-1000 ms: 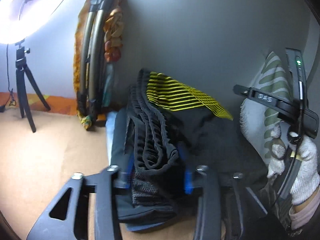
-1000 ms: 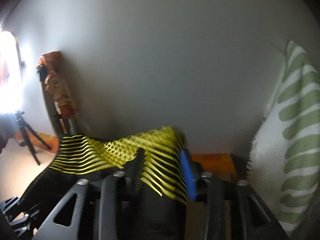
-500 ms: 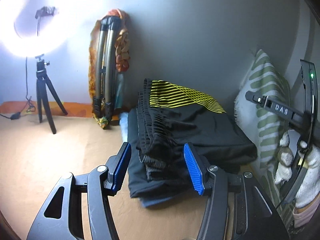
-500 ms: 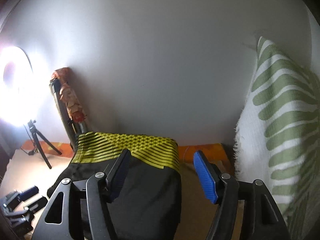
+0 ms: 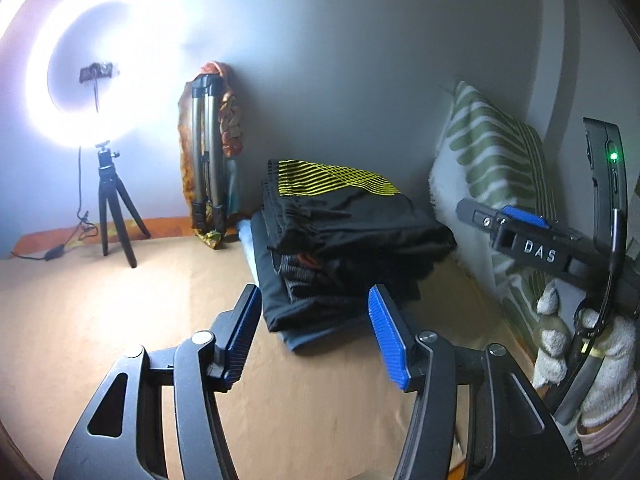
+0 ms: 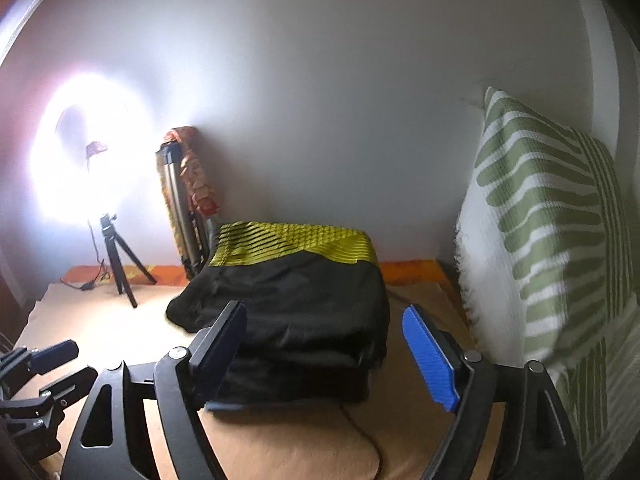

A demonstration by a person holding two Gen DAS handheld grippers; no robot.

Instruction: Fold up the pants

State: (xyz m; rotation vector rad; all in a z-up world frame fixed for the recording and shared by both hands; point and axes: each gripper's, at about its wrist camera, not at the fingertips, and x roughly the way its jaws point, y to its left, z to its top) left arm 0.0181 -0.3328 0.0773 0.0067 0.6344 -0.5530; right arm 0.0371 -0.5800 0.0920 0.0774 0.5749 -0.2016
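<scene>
The folded black pants with a yellow striped band [image 5: 352, 216] lie on top of a stack of folded dark clothes against the far wall; they also show in the right wrist view [image 6: 296, 296]. My left gripper [image 5: 316, 336] is open and empty, drawn back in front of the stack. My right gripper [image 6: 332, 348] is open and empty, just short of the stack's near edge. The right gripper's body [image 5: 536, 240] shows at the right of the left wrist view, held by a gloved hand. The left gripper [image 6: 40, 376] shows at the lower left of the right wrist view.
A bright ring light on a small black tripod [image 5: 112, 200] stands at the left. A folded metal tripod wrapped in orange cloth [image 5: 208, 176] leans on the wall. A white and green striped pillow [image 6: 552, 264] stands at the right. The tan sheet [image 5: 120, 320] covers the surface.
Both grippers let go of the black pants, opened, and drew back. The pants now rest folded on the stack.
</scene>
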